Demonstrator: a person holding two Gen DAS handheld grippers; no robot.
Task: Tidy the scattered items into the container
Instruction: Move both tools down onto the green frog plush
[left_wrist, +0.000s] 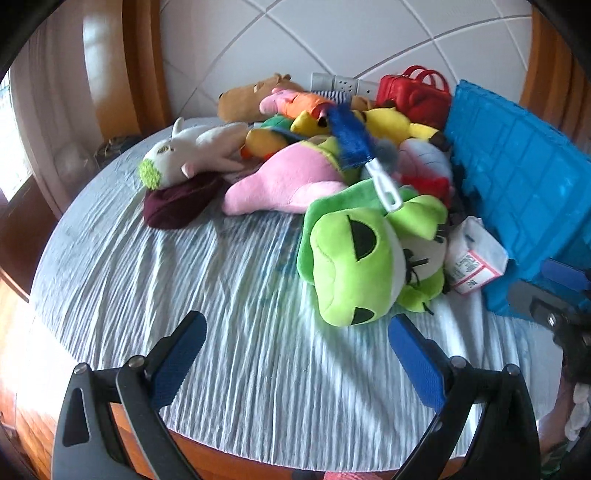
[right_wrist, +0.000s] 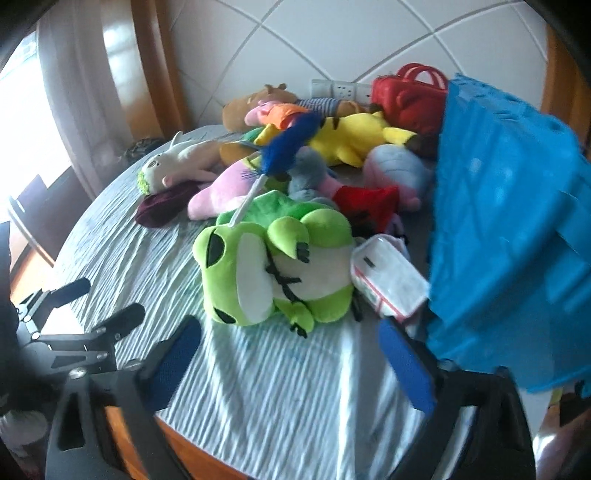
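The green frog toy (left_wrist: 364, 258) lies on the cloth-covered bench (left_wrist: 229, 317) at the near edge of the toy pile, with a white packet (left_wrist: 474, 254) touching its right side and the blue crate (left_wrist: 524, 206) just beyond that on the right. The left hand-held gripper (left_wrist: 297, 358) hangs over bare cloth with its fingers spread and nothing between them; the frog sits ahead of it and a little right, close to the right fingertip. The right hand-held gripper (right_wrist: 288, 363) is spread and empty too, with the frog (right_wrist: 273, 273) almost straight ahead and its right finger close against the crate (right_wrist: 517, 236). The frog's long axis appears to run left to right, head to the left, so it lies across both grippers' line of approach. Both are near; the right one seems better centred on the frog and sits beside the crate. A blue duster (left_wrist: 354, 147) rests its white handle on the frog's far side and might drag along.
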